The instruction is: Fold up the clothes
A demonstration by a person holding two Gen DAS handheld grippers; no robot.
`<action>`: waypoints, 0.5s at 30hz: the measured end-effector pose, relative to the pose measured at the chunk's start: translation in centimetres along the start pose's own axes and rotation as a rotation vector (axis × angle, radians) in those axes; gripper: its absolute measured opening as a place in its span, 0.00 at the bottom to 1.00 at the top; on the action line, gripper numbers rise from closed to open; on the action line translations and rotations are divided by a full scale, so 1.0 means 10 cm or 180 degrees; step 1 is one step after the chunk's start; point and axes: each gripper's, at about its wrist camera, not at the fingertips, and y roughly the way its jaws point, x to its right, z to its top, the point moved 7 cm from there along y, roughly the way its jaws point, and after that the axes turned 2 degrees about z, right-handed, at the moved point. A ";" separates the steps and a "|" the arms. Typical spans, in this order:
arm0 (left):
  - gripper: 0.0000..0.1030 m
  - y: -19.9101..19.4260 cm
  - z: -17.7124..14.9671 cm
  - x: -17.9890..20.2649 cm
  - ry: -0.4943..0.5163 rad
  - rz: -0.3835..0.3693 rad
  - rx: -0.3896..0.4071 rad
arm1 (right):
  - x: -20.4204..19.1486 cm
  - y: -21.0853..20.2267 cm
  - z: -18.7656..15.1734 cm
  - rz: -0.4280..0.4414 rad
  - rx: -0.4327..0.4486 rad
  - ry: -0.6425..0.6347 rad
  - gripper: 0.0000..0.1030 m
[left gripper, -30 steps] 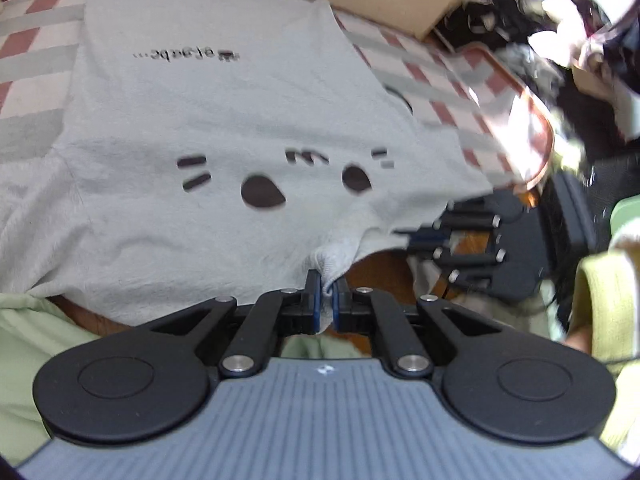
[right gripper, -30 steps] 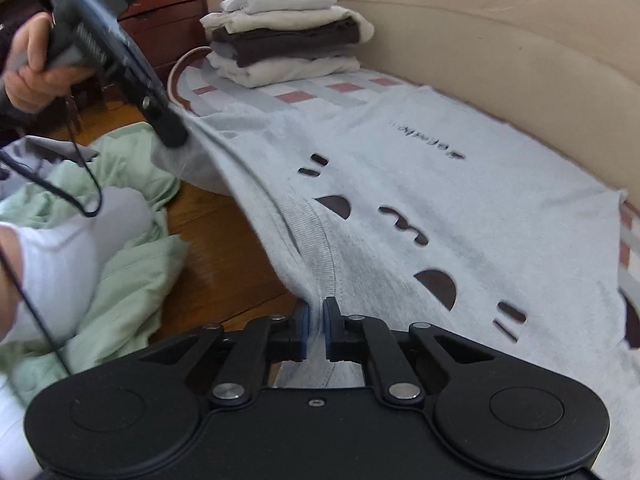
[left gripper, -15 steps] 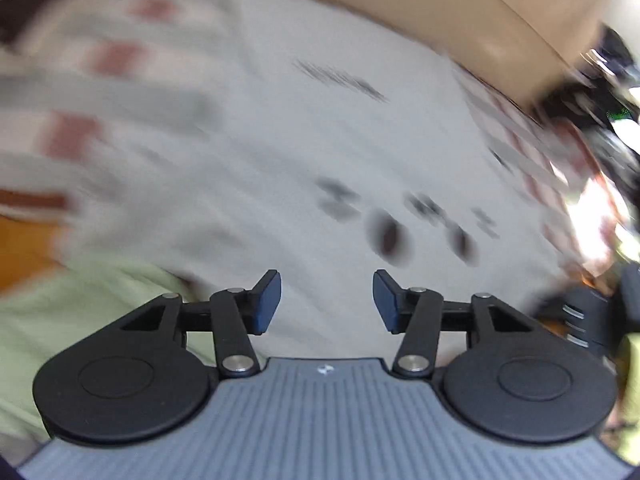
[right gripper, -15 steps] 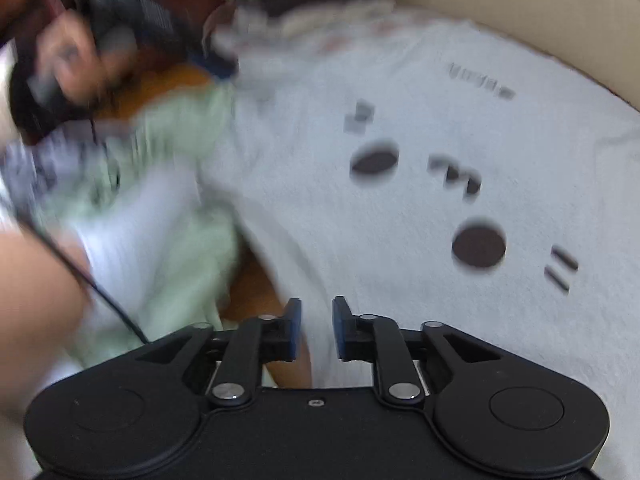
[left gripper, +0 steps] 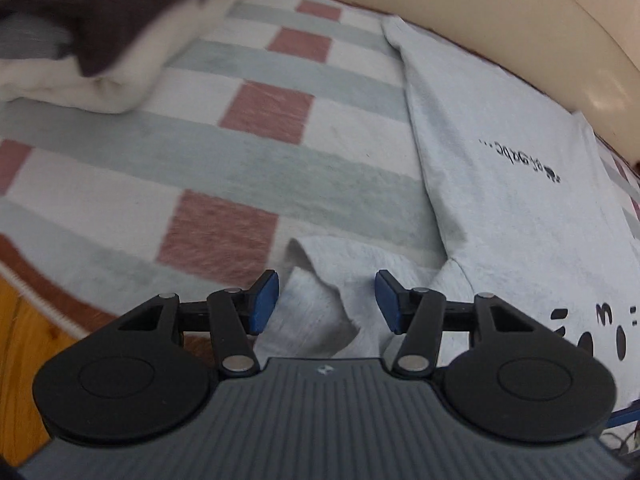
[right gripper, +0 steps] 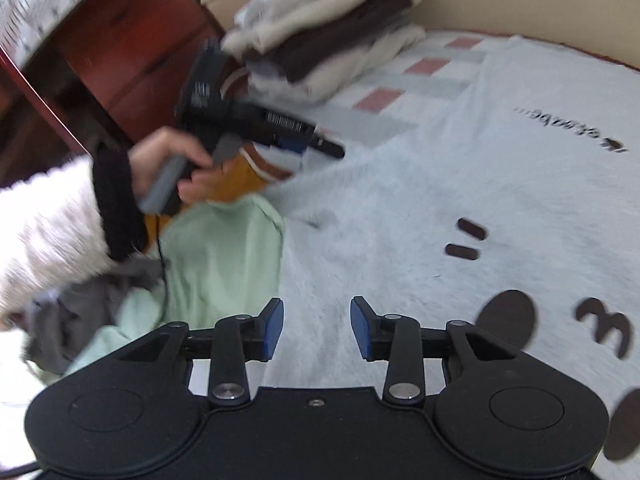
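A light grey T-shirt (left gripper: pixel 504 152) with a dark cat-face print lies spread flat on a checked blanket (left gripper: pixel 208 148). My left gripper (left gripper: pixel 327 301) is open and hovers just above the shirt's crumpled sleeve (left gripper: pixel 320 292); its pads do not touch the cloth. In the right wrist view the same shirt (right gripper: pixel 460 168) fills the right side. My right gripper (right gripper: pixel 317 328) has its jaws opening over the shirt's near edge, with nothing pinched between them. A hand (right gripper: pixel 168 160) holds the left gripper's body (right gripper: pixel 256 120) at the shirt's far corner.
A stack of folded clothes (right gripper: pixel 332 36) sits on the blanket's far end, also seen as the stack (left gripper: pixel 80 40) close by. A pale green garment (right gripper: pixel 220 264) lies on the wooden floor (left gripper: pixel 24 352). A red-brown wooden drawer unit (right gripper: pixel 132 52) stands behind. A beige sofa edge (left gripper: pixel 520 12) borders the blanket.
Both grippers were shut on the shirt's lifted edge; both have let go and opened. The shirt now lies flat. The left gripper swung left to the sleeve, the right over the print.
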 end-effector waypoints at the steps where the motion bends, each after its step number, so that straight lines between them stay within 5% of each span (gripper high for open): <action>1: 0.53 0.02 0.00 0.03 0.0079 0.0002 0.0017 | 0.01 0.08 -0.01 -0.0114 -0.0043 -0.0018 0.41; 3: 0.50 0.07 0.01 0.10 0.0238 0.0007 0.0051 | 0.03 0.19 -0.03 -0.0311 -0.0081 -0.0030 0.41; 5: 0.06 0.07 0.01 0.18 0.0575 0.0180 0.0106 | 0.07 0.18 -0.07 -0.0366 -0.0043 0.0009 0.41; 11: 0.06 -0.47 0.22 0.05 0.0339 0.0478 0.0894 | 0.10 0.27 -0.25 -0.0261 -0.0281 0.0156 0.41; 13: 0.07 -0.45 0.23 -0.05 0.0226 0.0550 0.0879 | 0.04 0.30 -0.36 -0.0137 -0.0380 0.0157 0.42; 15: 0.05 -0.26 0.20 -0.23 0.0029 0.0914 0.0707 | -0.02 0.32 -0.41 -0.0099 -0.0402 0.0120 0.42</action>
